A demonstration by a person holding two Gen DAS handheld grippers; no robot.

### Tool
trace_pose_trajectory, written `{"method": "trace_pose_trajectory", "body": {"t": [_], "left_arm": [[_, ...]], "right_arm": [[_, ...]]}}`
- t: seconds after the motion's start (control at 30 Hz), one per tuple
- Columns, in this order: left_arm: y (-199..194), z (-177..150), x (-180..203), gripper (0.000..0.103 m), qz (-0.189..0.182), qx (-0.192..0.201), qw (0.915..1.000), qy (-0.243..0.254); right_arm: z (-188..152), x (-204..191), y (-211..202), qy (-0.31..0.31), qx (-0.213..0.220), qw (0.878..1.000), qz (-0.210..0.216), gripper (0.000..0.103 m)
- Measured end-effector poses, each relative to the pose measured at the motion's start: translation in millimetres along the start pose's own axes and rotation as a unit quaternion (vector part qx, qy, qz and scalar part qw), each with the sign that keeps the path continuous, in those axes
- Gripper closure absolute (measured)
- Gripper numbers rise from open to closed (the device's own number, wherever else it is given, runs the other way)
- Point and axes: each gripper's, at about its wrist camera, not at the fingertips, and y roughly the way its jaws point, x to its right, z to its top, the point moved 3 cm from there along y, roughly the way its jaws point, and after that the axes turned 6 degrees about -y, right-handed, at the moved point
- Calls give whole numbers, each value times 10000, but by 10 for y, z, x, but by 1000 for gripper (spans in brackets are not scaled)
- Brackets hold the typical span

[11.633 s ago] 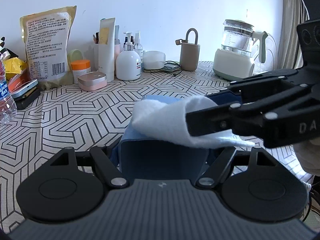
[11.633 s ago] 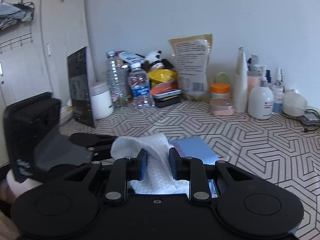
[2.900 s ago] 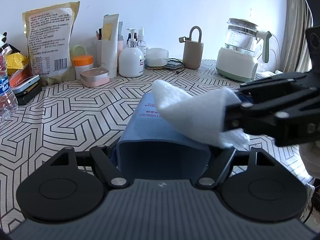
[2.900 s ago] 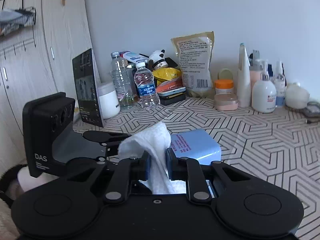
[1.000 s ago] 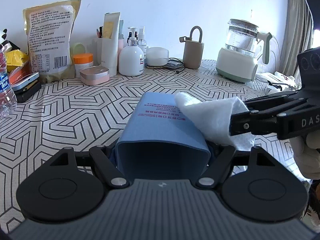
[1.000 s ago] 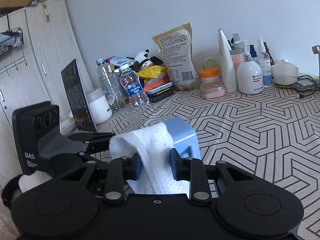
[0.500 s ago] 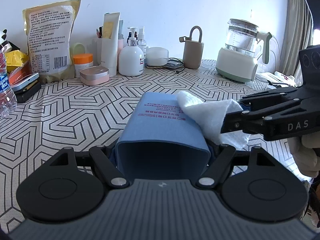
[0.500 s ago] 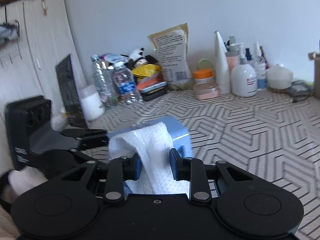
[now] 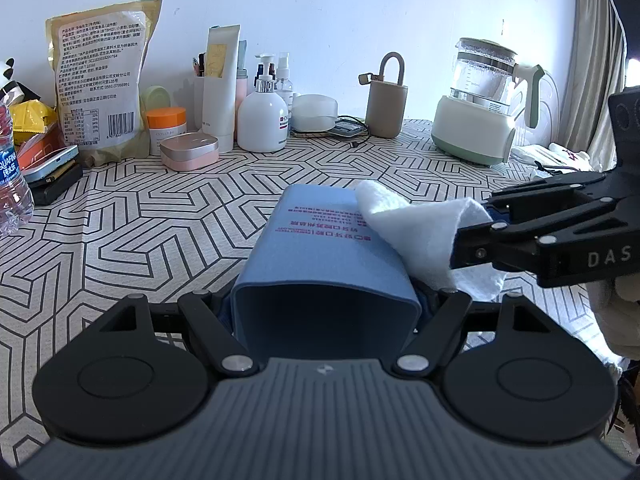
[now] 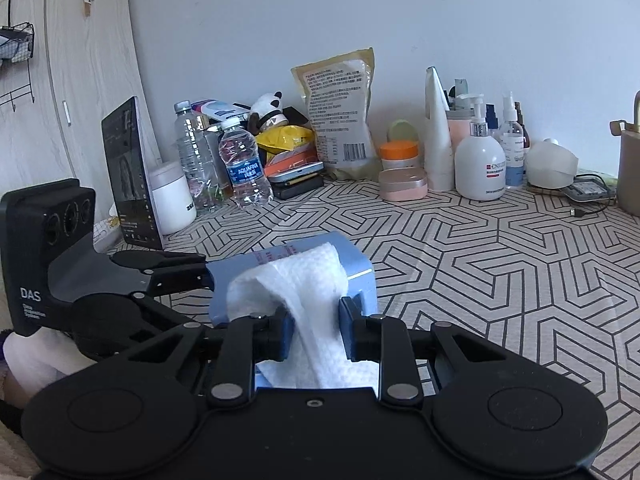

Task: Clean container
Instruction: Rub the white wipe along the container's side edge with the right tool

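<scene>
Clamped on a white wipe, the right gripper has slid it to the right edge of the blue container, apparently touching, gripped by the left gripper above the patterned table; wiping continues.

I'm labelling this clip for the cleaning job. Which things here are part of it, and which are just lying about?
In use:
- blue container, held by the left gripper
- white wipe, clamped in the right gripper, lying against the container

Lying about:
- snack bag
- pump bottle
- kettle
- water bottle
- orange-lidded jar
</scene>
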Motion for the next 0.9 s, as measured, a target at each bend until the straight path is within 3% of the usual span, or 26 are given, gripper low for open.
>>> {"method": "trace_pose_trajectory", "body": {"t": [0.57,0.9], "left_arm": [[4,-7,13,25,23,-5,10000,17],[1,-4,4,25,21,-5,10000,9]], "right_arm": [[85,-176,-49,-269,-9,9992,292,73],[52,-114,8,-437,-125,9988,-170,73]]}}
